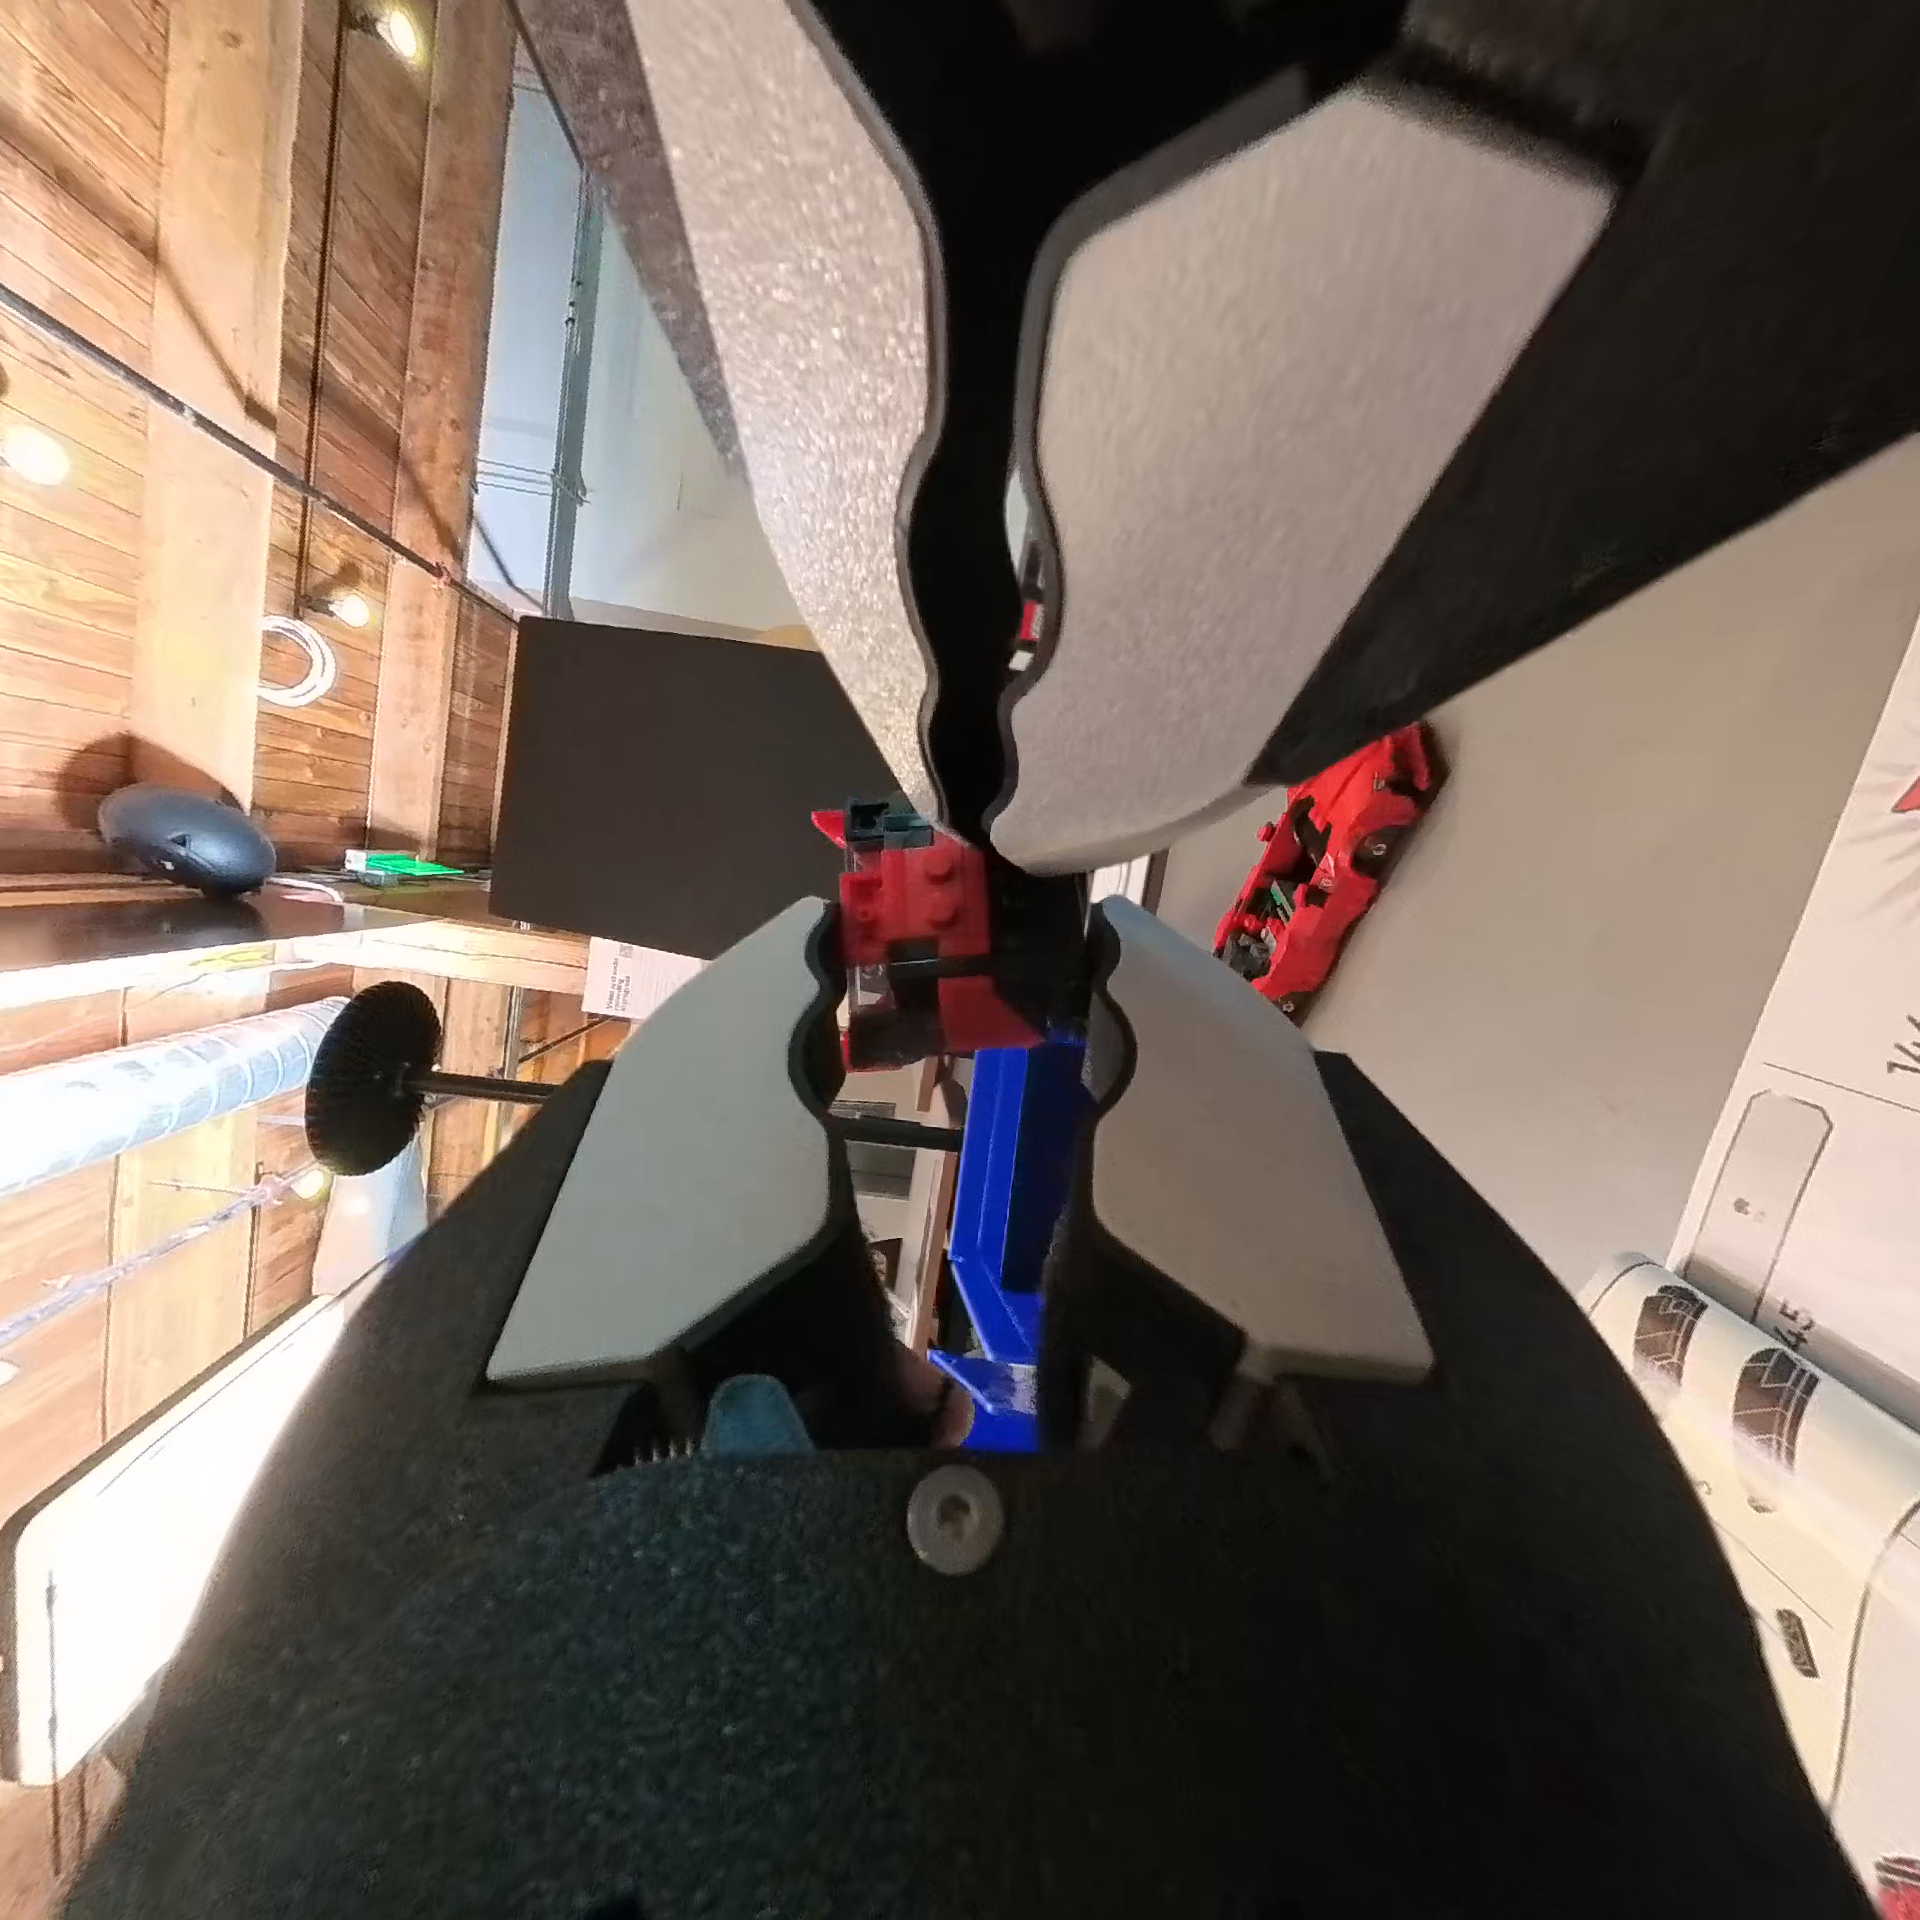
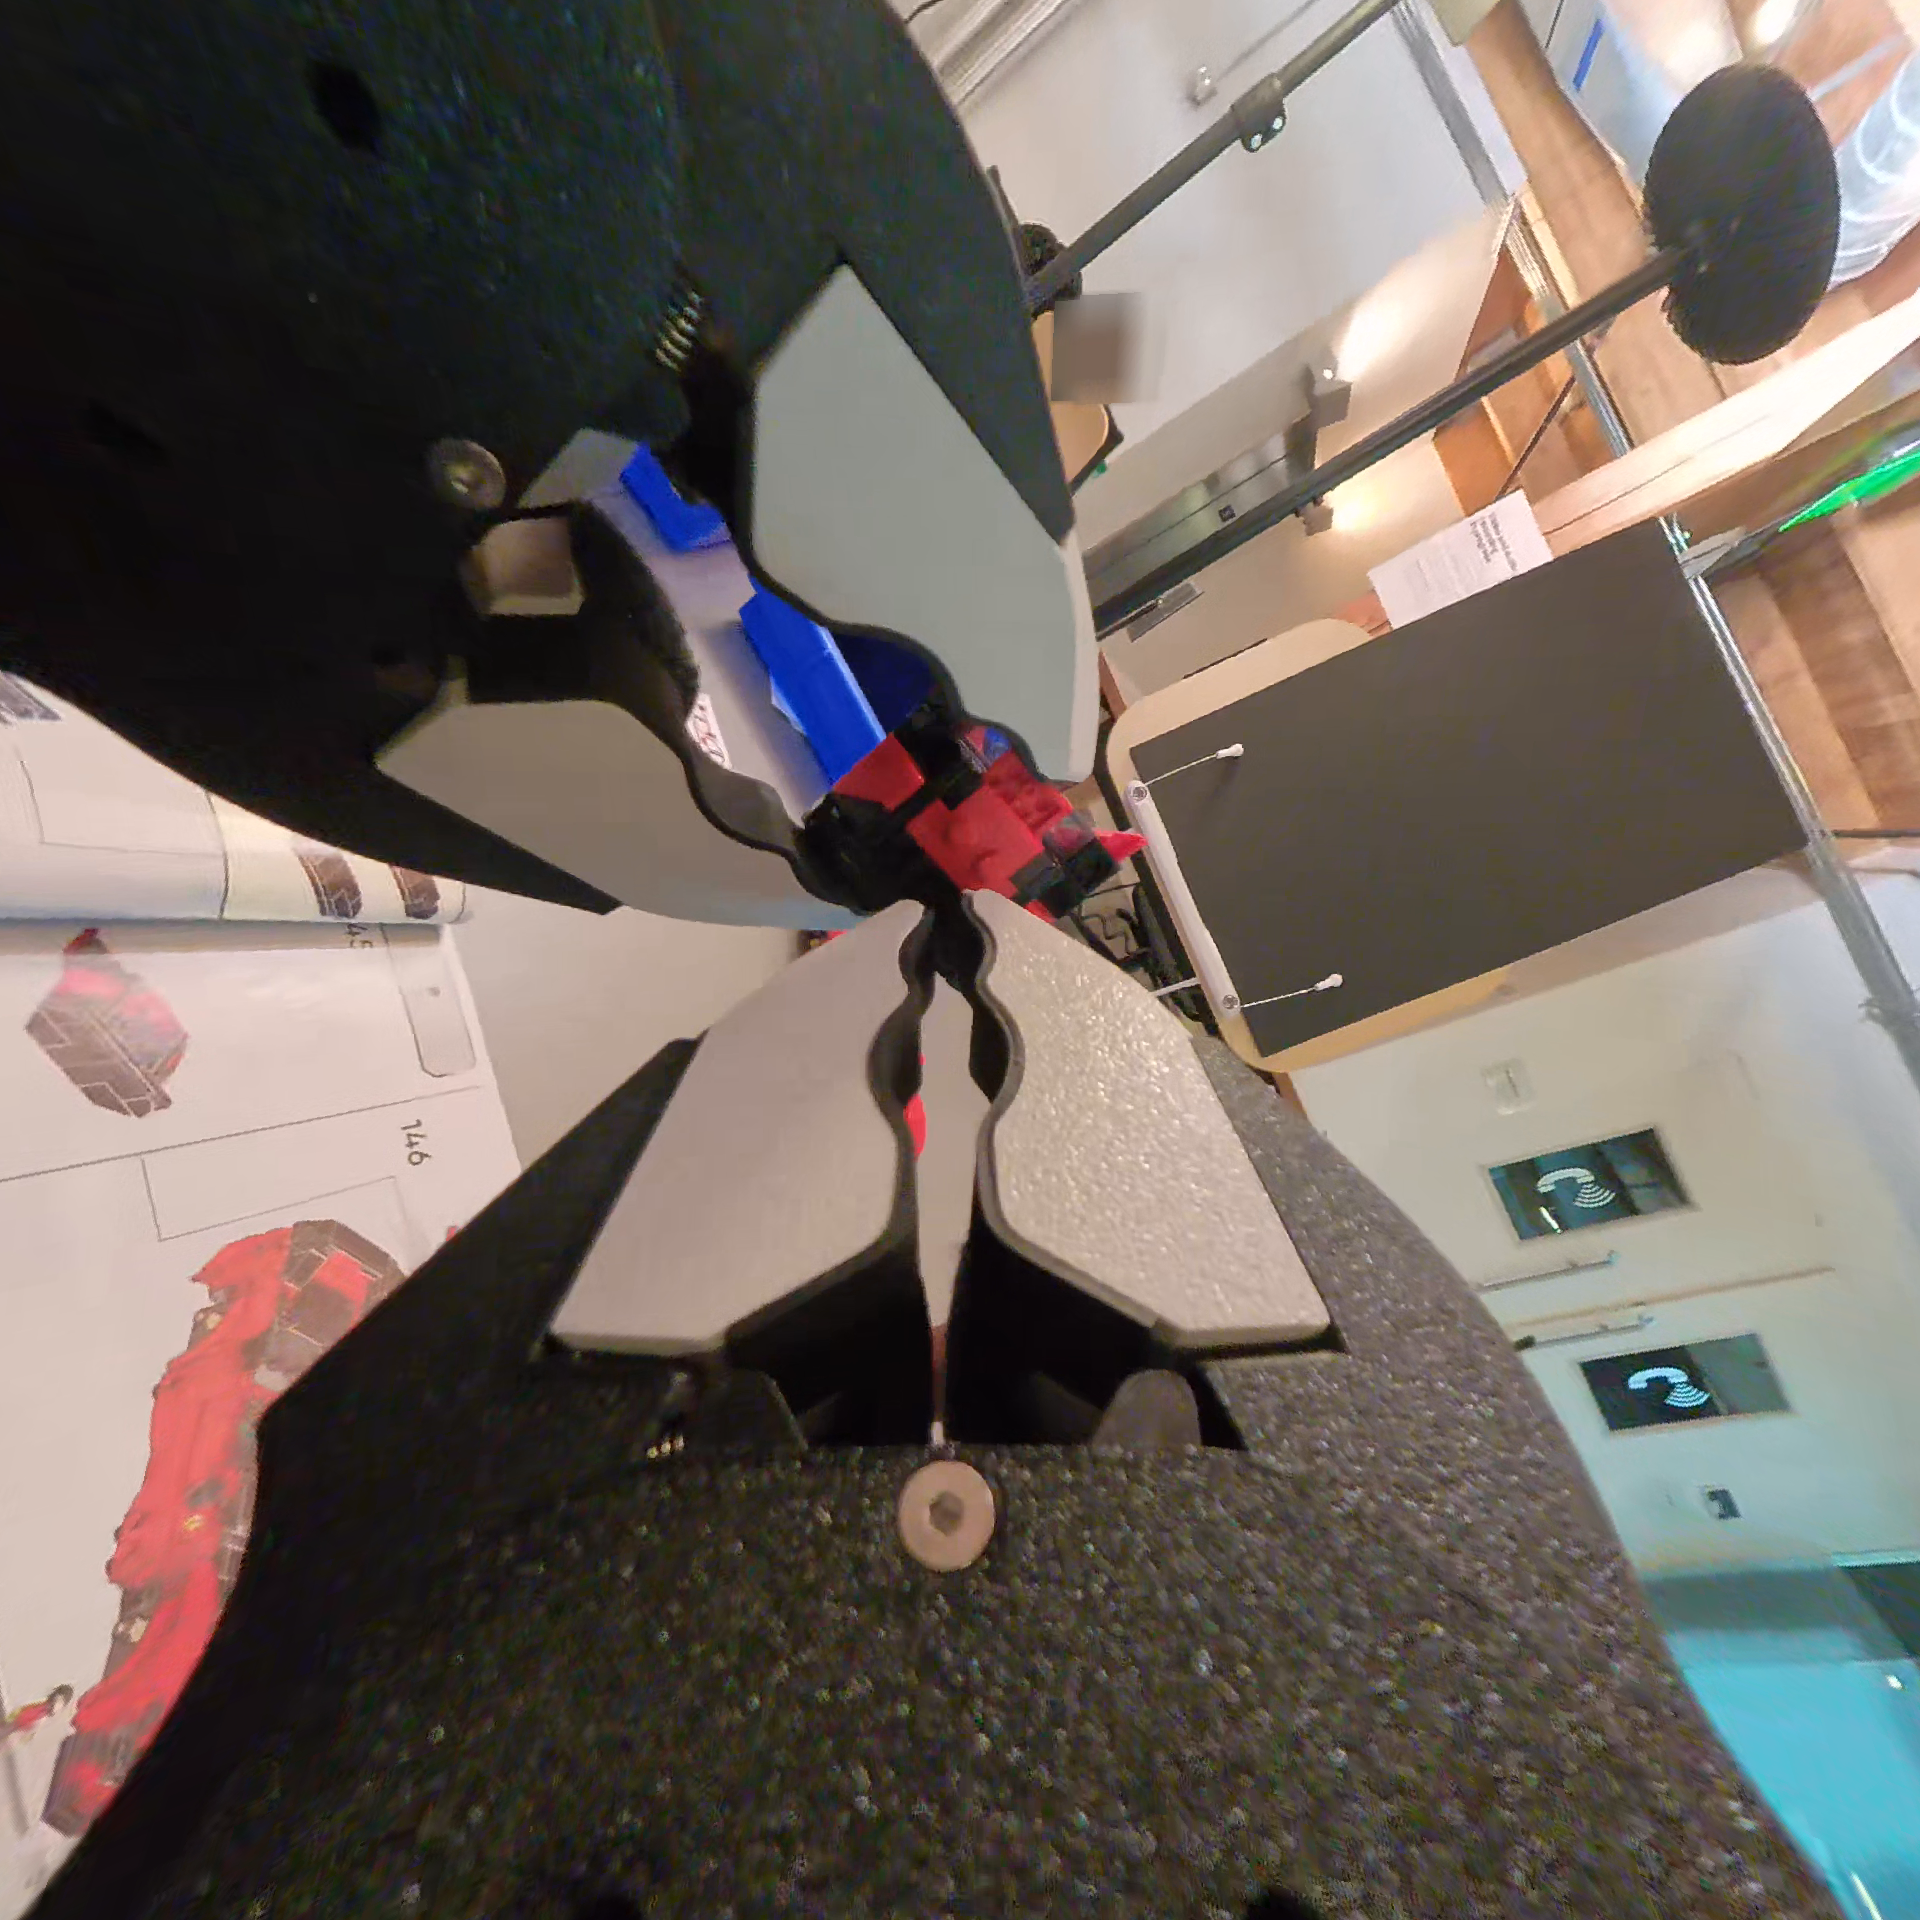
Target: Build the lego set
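A small red and black lego sub-assembly (image 1: 925, 935) is held in the air between the pads of my left gripper (image 1: 961, 956), which is shut on it. My right gripper (image 1: 971, 826) comes in from above in the left wrist view, its fingers nearly together, with the tips against the assembly's black side. In the right wrist view my right gripper (image 2: 945, 925) meets the assembly (image 2: 966, 821), held by the left gripper (image 2: 914, 800) from the upper left. I cannot tell whether a small piece sits between the right tips. A built red lego car (image 1: 1330, 862) lies on the white table (image 1: 1558, 935).
An open instruction booklet (image 1: 1766, 1403) lies on the table, also in the right wrist view (image 2: 208, 1039). A blue plastic holder (image 1: 1008, 1174) stands behind the assembly. A black panel (image 2: 1455, 779) and a black disc on a rod (image 2: 1735, 208) stand farther off. The grippers are tip to tip, or close to it.
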